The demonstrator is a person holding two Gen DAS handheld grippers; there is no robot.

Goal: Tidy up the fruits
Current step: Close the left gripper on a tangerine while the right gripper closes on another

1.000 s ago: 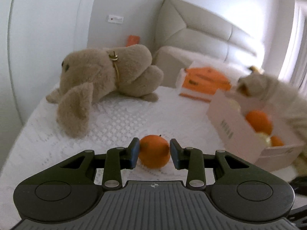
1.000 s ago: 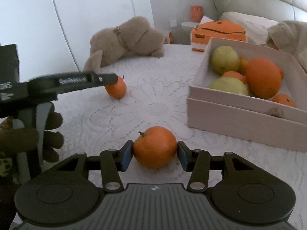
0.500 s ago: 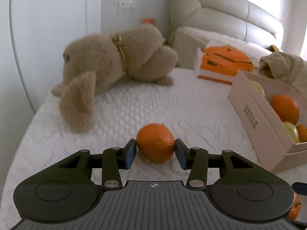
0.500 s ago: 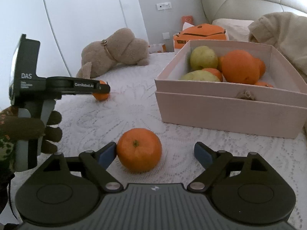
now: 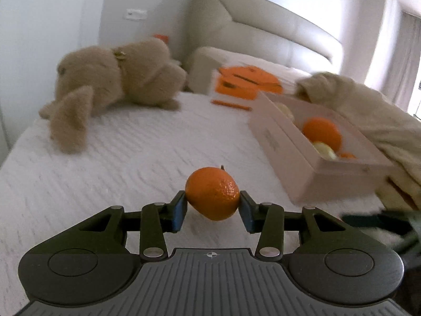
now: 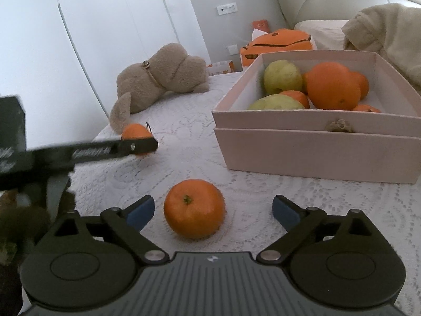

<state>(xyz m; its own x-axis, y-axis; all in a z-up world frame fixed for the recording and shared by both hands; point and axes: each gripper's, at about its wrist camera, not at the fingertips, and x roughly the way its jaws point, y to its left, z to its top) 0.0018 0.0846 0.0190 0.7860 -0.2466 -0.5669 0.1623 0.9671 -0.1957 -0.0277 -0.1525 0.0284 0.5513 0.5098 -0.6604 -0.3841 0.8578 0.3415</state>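
Scene: A lace-covered bed [image 6: 184,131], a pink box [image 6: 315,147] of fruit at right, a plush rabbit [image 6: 163,79] far left.
Left gripper [image 5: 213,206]: Jaws clamped on a small mandarin [image 5: 212,197], which looks lifted just clear of the bedspread; the tool tips downward, the box ahead and to its right.
Right gripper [image 6: 213,210]: Jaws have just been opening and stand wide apart, tilted downward; an orange [image 6: 194,208] sits on the bedspread between them, touched by neither pad.
Step in hand: Likely carrying the mandarin to the box.
Doing it well: Keep the squeeze gentle but firm, clear the near wall, lower into the free corner rather than drop onto the guavas [image 6: 282,77].
Watch for: The loose orange could roll on the soft cover.
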